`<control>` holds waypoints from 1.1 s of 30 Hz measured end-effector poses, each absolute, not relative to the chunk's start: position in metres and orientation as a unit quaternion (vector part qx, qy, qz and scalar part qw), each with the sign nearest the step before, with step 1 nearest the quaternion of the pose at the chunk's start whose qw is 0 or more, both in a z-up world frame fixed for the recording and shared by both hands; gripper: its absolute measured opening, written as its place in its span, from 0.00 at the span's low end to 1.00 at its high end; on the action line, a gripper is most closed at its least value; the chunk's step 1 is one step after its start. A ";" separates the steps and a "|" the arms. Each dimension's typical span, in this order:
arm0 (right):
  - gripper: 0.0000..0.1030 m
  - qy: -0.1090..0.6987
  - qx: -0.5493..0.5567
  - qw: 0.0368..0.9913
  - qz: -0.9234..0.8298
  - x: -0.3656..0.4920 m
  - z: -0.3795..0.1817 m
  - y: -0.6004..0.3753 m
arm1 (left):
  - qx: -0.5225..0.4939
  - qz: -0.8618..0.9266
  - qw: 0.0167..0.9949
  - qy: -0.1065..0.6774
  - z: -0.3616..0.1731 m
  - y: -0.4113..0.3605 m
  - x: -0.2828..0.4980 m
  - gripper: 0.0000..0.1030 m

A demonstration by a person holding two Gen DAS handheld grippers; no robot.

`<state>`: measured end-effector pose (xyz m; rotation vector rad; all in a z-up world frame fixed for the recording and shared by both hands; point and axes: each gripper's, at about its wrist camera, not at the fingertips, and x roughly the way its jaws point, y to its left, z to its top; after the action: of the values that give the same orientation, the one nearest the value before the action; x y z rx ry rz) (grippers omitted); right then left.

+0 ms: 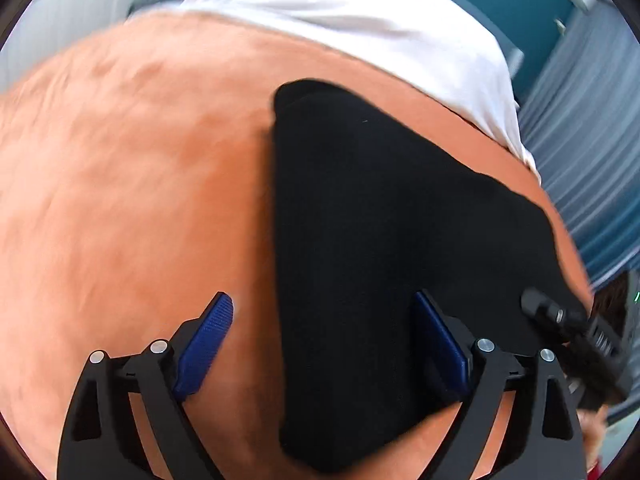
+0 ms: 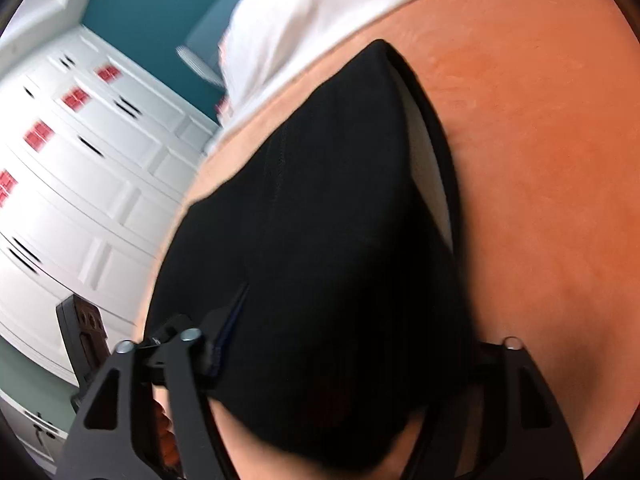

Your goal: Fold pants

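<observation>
- Left gripper (image 1: 324,344): its 2 blue pads (image 1: 206,344) stand wide apart, pressing on nothing; the left pad is over bare orange cover, the right one over black cloth.
- Black pants (image 1: 380,240) lie folded on the orange bed cover (image 1: 140,200), their left edge running between the left gripper's fingers and stretching away ahead and to its right.
- Right gripper (image 2: 348,344): jaws spread, the pants bulging up between them and hiding the right finger; whether the pads touch the cloth I cannot tell.
- Farther ahead of both grippers, a white sheet (image 1: 380,28) covers the bed.
- Beyond, left of the right gripper, stand white panelled cabinets (image 2: 92,184).
</observation>
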<state>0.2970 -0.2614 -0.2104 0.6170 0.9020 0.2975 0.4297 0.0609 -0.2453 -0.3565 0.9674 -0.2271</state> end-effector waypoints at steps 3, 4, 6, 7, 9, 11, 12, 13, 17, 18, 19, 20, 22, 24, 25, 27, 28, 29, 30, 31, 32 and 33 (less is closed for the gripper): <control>0.84 0.432 0.271 0.857 0.076 0.250 -0.185 -0.280 | -0.113 -0.059 0.882 0.454 -0.206 0.077 0.391 0.84; 0.84 0.413 0.264 0.871 0.046 0.225 -0.169 -0.292 | -0.098 -0.047 0.889 0.445 -0.191 0.082 0.376 0.84; 0.74 0.344 0.234 0.909 0.011 0.179 -0.126 -0.310 | -0.096 -0.047 0.900 0.422 -0.165 0.087 0.358 0.84; 0.50 0.328 0.219 0.919 0.023 0.172 -0.111 -0.310 | -0.103 -0.053 0.904 0.411 -0.149 0.086 0.355 0.84; 0.36 0.331 0.165 0.928 0.038 0.181 -0.082 -0.292 | -0.112 -0.069 0.899 0.417 -0.130 0.067 0.367 0.82; 0.21 0.338 0.125 0.931 0.063 0.202 -0.075 -0.267 | -0.114 -0.086 0.886 0.441 -0.135 0.040 0.389 0.81; 0.20 0.355 0.102 0.927 0.067 0.216 -0.081 -0.252 | -0.097 -0.086 0.880 0.457 -0.145 0.023 0.401 0.73; 0.20 0.373 0.091 0.921 0.071 0.231 -0.095 -0.240 | -0.078 -0.078 0.877 0.469 -0.155 0.011 0.408 0.70; 0.19 0.454 0.068 0.887 0.042 0.262 -0.170 -0.227 | -0.002 -0.022 0.854 0.520 -0.225 -0.012 0.431 0.67; 0.18 0.459 0.078 0.884 0.041 0.262 -0.185 -0.231 | 0.001 -0.021 0.855 0.518 -0.233 -0.011 0.428 0.70; 0.18 0.447 0.084 0.890 0.042 0.260 -0.188 -0.232 | 0.014 -0.018 0.867 0.499 -0.233 -0.012 0.422 0.70; 0.18 0.438 0.083 0.894 0.042 0.256 -0.186 -0.231 | 0.031 -0.016 0.871 0.491 -0.229 -0.015 0.415 0.70; 0.19 0.439 0.073 0.895 0.035 0.252 -0.179 -0.228 | 0.058 -0.020 0.873 0.483 -0.217 -0.022 0.404 0.66; 0.20 0.435 0.072 0.897 0.032 0.238 -0.159 -0.225 | 0.058 -0.023 0.875 0.481 -0.200 -0.022 0.392 0.66; 0.20 0.428 0.077 0.900 0.030 0.237 -0.151 -0.226 | 0.054 -0.023 0.878 0.475 -0.186 -0.022 0.380 0.67; 0.21 0.404 0.083 0.910 0.023 0.218 -0.122 -0.221 | 0.055 -0.032 0.884 0.462 -0.157 -0.022 0.349 0.68; 0.21 0.391 0.084 0.916 0.016 0.200 -0.105 -0.218 | 0.056 -0.030 0.889 0.453 -0.144 -0.022 0.333 0.70; 0.23 0.384 0.084 0.919 0.012 0.188 -0.091 -0.215 | 0.058 -0.028 0.894 0.444 -0.132 -0.023 0.317 0.77; 0.23 0.376 0.085 0.923 0.011 0.172 -0.080 -0.212 | 0.059 -0.024 0.899 0.434 -0.119 -0.023 0.296 0.80; 0.23 0.367 0.088 0.926 0.009 0.150 -0.069 -0.209 | 0.057 -0.020 0.902 0.427 -0.109 -0.024 0.284 0.81; 0.24 0.365 0.090 0.927 0.008 0.136 -0.062 -0.205 | 0.057 -0.017 0.905 0.421 -0.099 -0.024 0.268 0.85; 0.24 0.362 0.092 0.928 0.010 0.122 -0.058 -0.202 | 0.058 -0.016 0.909 0.413 -0.087 -0.025 0.246 0.85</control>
<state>0.1216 -0.2021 -0.0577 0.1888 0.7422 0.0200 0.2464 -0.0254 -0.0874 0.1207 0.8520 -0.0324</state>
